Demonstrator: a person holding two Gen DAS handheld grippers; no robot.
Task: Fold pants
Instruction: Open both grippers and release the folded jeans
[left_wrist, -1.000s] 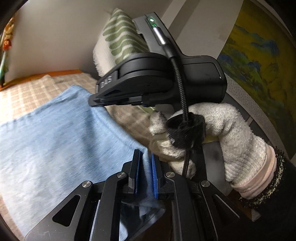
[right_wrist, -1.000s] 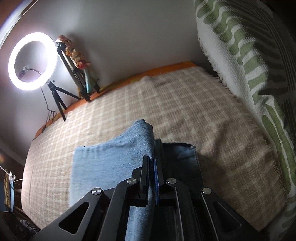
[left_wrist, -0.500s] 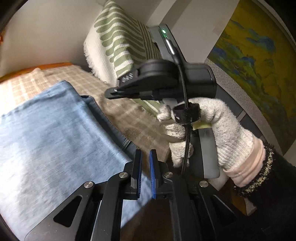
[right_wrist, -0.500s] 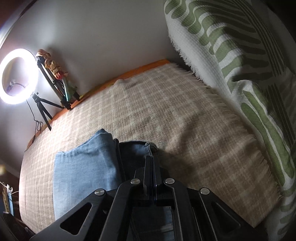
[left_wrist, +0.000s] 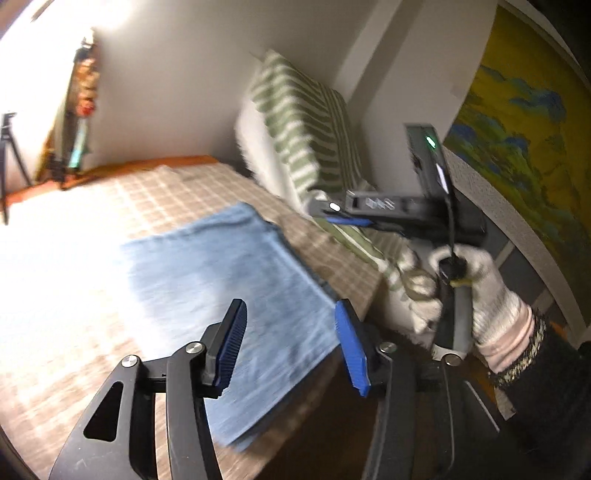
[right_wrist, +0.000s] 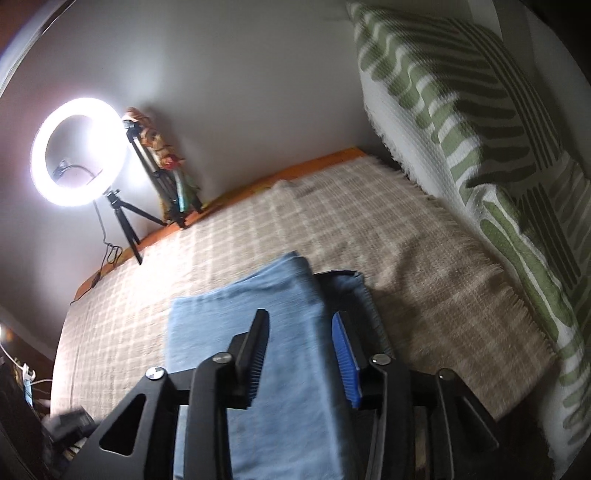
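Observation:
The blue denim pants (left_wrist: 229, 280) lie folded into a flat rectangle on the checked beige blanket (left_wrist: 162, 192). My left gripper (left_wrist: 291, 336) is open and empty, held just above the near end of the pants. My right gripper (right_wrist: 299, 354) is open and empty over the pants (right_wrist: 266, 332), whose darker lower layer (right_wrist: 351, 288) shows along the right edge. In the left wrist view the right gripper (left_wrist: 354, 218) hangs above the blanket's right edge, held in a white-gloved hand (left_wrist: 476, 288).
A green-and-white striped cushion (right_wrist: 480, 147) stands against the wall on the right. A lit ring light (right_wrist: 77, 151) on a small tripod and a second tripod (right_wrist: 162, 184) stand at the blanket's far edge. A yellow painting (left_wrist: 524, 147) hangs on the right.
Both grippers were shut on the pants' edge and have opened and let go. Both have lifted back from the cloth, and the pants now lie flat.

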